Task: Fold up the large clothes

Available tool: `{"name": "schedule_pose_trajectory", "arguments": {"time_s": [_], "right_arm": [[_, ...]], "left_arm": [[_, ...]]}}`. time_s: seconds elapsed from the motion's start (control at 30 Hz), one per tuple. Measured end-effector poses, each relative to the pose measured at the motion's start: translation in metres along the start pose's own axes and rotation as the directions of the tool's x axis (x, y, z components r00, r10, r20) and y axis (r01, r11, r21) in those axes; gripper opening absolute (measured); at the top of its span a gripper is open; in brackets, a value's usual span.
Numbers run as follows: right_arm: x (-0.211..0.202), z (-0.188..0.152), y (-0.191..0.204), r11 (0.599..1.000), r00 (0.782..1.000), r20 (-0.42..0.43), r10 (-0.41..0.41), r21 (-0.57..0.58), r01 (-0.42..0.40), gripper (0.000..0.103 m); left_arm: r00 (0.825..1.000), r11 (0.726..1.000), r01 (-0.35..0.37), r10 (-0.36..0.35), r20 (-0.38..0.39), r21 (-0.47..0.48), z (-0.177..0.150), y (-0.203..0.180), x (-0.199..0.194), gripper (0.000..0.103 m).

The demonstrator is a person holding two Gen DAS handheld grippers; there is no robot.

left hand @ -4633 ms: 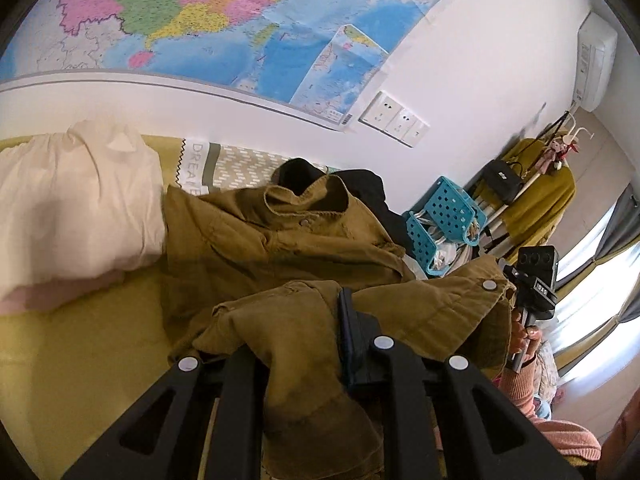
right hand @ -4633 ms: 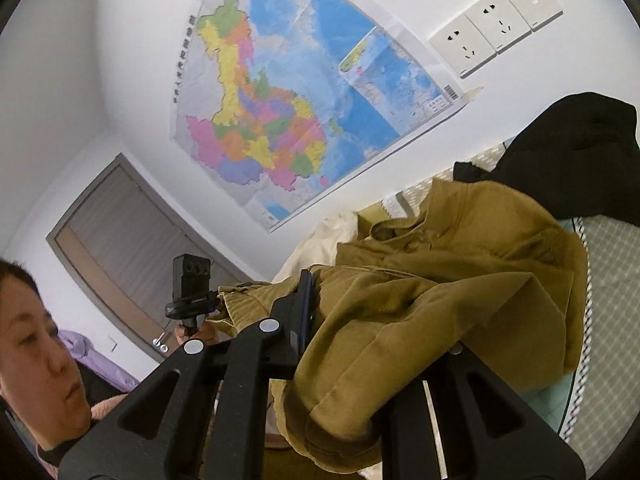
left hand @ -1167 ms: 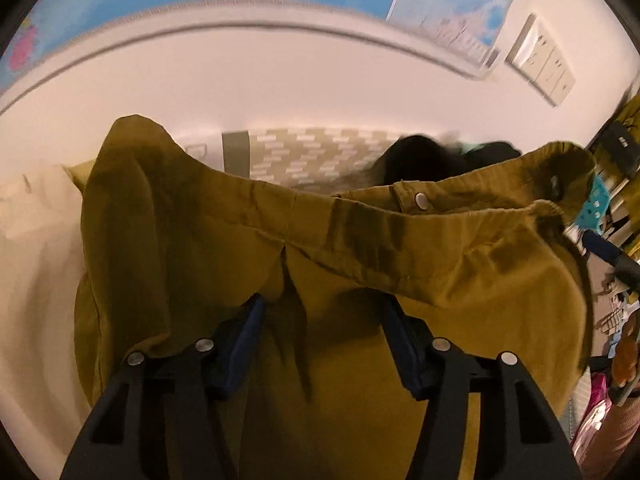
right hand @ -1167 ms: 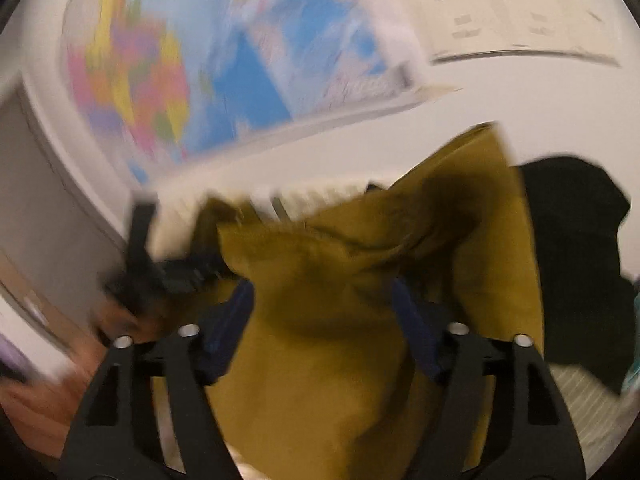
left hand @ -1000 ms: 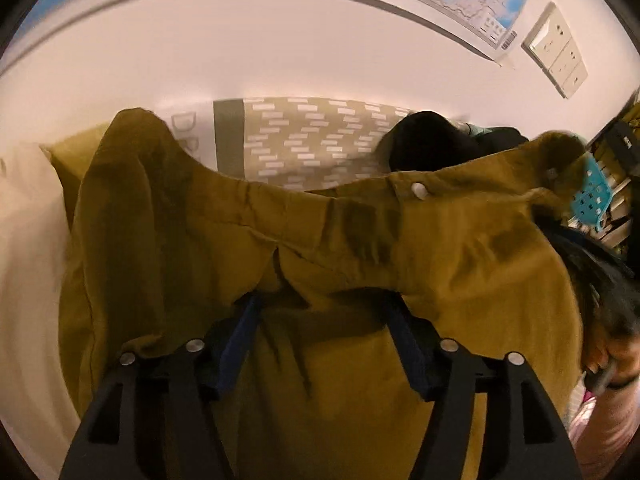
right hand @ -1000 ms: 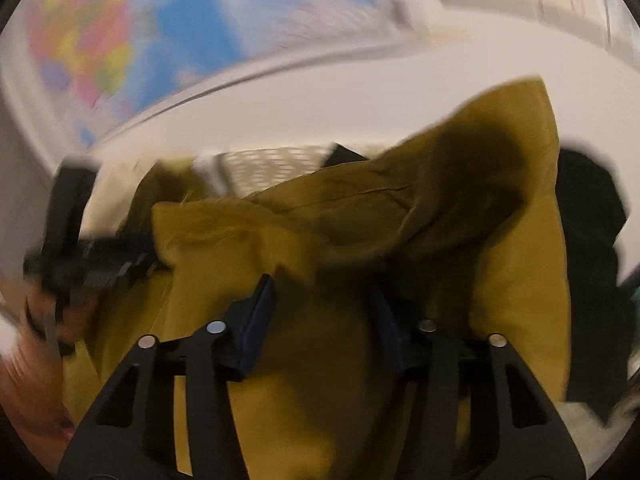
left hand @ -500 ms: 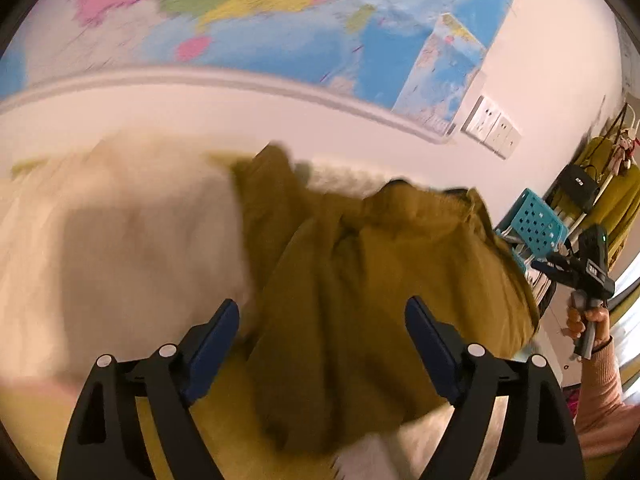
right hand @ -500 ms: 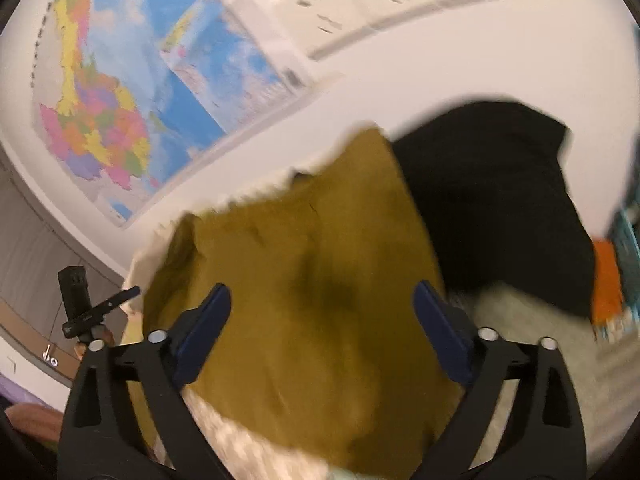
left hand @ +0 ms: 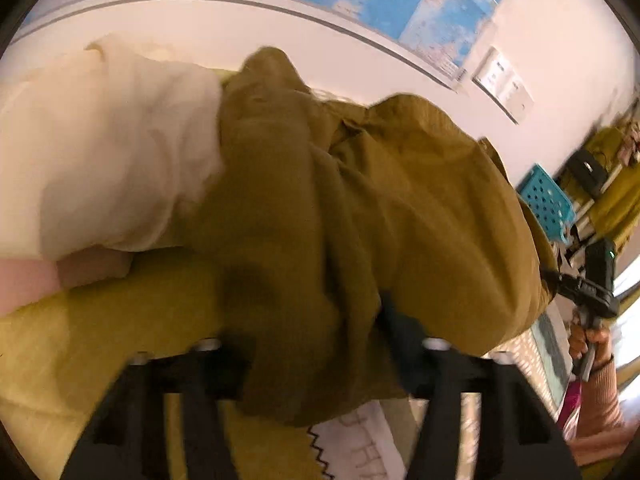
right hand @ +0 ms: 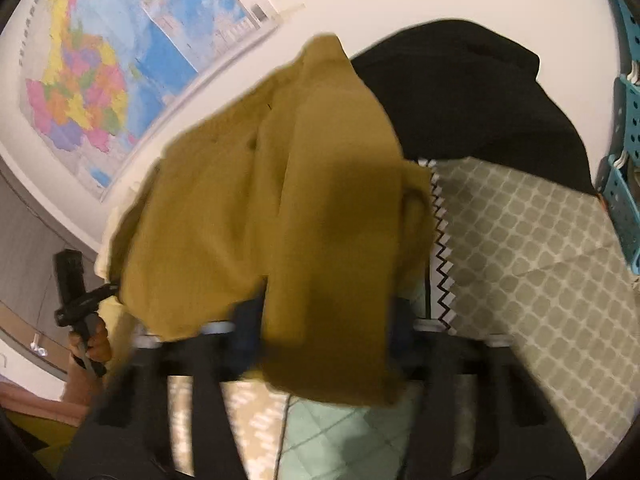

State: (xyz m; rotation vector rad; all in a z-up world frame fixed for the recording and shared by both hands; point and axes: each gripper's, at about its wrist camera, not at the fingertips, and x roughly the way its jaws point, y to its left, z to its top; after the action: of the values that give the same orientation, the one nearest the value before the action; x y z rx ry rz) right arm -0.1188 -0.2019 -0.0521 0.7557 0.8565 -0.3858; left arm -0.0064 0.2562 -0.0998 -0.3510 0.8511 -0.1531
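Both grippers point steeply down at the bed, one in each hand.

Left gripper (left hand: 316, 344): jaws have just been closing, and they stand partly closed with the near edge of the olive jacket (left hand: 360, 208) bunched between them. The cloth covers the pads, so I cannot tell for certain whether they press on it; it looks gathered in the jaws. The jacket lies in a heap ahead of me on the yellow sheet (left hand: 80, 340), its far side against the white bundle (left hand: 108, 140) on my left. Past the jacket on the right, my right hand (left hand: 588, 344) grips the handle of the other tool, held upright beside the jacket's far edge. A blue basket (left hand: 546, 200) stands behind it by the wall.

Right gripper (right hand: 324, 340): jaws have also just been closing, now partly closed around a hanging fold of the same jacket (right hand: 280, 200). The fold drapes over the jaws and hides the pads; again, contact is not clearly visible. A black garment (right hand: 472, 100) lies just behind the jacket, touching it. The patterned cover (right hand: 540, 260) lies to the right. At lower left my left hand (right hand: 92, 344) holds its tool, tilted. A map (right hand: 120, 40) hangs on the wall.

Both views are motion-blurred.
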Motion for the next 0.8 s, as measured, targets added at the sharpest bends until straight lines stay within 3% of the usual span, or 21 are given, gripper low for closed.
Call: {"name": "schedule_pose_trajectory", "arguments": {"time_s": [0.17, 0.3, 0.37, 0.43, 0.5, 0.53, 0.57, 0.63, 0.67, 0.73, 0.8], "right_arm": [[-0.068, -0.001, 0.034, 0.987, 0.986, 0.089, 0.140, -0.097, -0.132, 0.024], [-0.122, -0.017, 0.036, 0.982, 0.978, 0.152, 0.142, -0.148, -0.120, 0.022], [-0.120, -0.033, 0.011, 0.994, 0.990, 0.111, 0.088, -0.074, -0.080, 0.024], [-0.100, -0.050, -0.014, 1.000, 0.999, 0.027, 0.025, 0.009, -0.025, 0.025], [-0.084, -0.064, -0.037, 0.996, 0.999, -0.044, -0.029, 0.079, 0.032, 0.042], [-0.083, -0.067, -0.040, 0.994, 0.998, -0.035, -0.043, 0.097, 0.046, 0.059], [-0.087, -0.066, -0.044, 0.990, 0.997, -0.011, -0.078, 0.121, 0.079, 0.065], [-0.101, -0.057, -0.037, 0.991, 0.994, 0.058, -0.097, 0.096, 0.091, 0.068], [-0.106, -0.050, -0.028, 0.993, 0.990, 0.093, -0.106, 0.067, 0.100, 0.078], [-0.106, -0.033, -0.004, 0.992, 0.983, 0.143, -0.116, -0.025, 0.121, 0.086], [-0.088, -0.014, 0.013, 0.989, 0.986, 0.137, -0.100, -0.091, 0.113, 0.086]], "left_arm": [[0.980, 0.984, 0.173, -0.176, 0.091, 0.042, -0.006, -0.020, -0.060, 0.031], [0.966, 0.965, 0.242, -0.250, 0.063, 0.103, -0.033, -0.028, -0.094, 0.034], [0.973, 0.969, 0.228, -0.229, -0.005, 0.095, -0.054, -0.022, -0.084, 0.041], [0.986, 0.986, 0.139, -0.130, -0.102, 0.090, -0.074, -0.016, -0.063, 0.050], [0.987, 0.990, 0.121, -0.112, -0.118, 0.075, -0.079, -0.010, -0.060, 0.054], [0.990, 0.990, 0.126, -0.122, -0.074, 0.061, -0.076, -0.005, -0.069, 0.055], [0.992, 0.991, 0.127, -0.126, -0.024, 0.052, -0.068, -0.003, -0.079, 0.062], [0.977, 0.980, 0.190, -0.194, 0.089, 0.057, -0.051, -0.003, -0.103, 0.077], [0.967, 0.975, 0.209, -0.217, 0.131, 0.072, -0.044, -0.003, -0.113, 0.081], [0.970, 0.980, 0.166, -0.182, 0.164, 0.112, -0.030, -0.011, -0.118, 0.082], [0.983, 0.985, 0.083, -0.106, 0.152, 0.151, -0.014, -0.023, -0.105, 0.081]]}}
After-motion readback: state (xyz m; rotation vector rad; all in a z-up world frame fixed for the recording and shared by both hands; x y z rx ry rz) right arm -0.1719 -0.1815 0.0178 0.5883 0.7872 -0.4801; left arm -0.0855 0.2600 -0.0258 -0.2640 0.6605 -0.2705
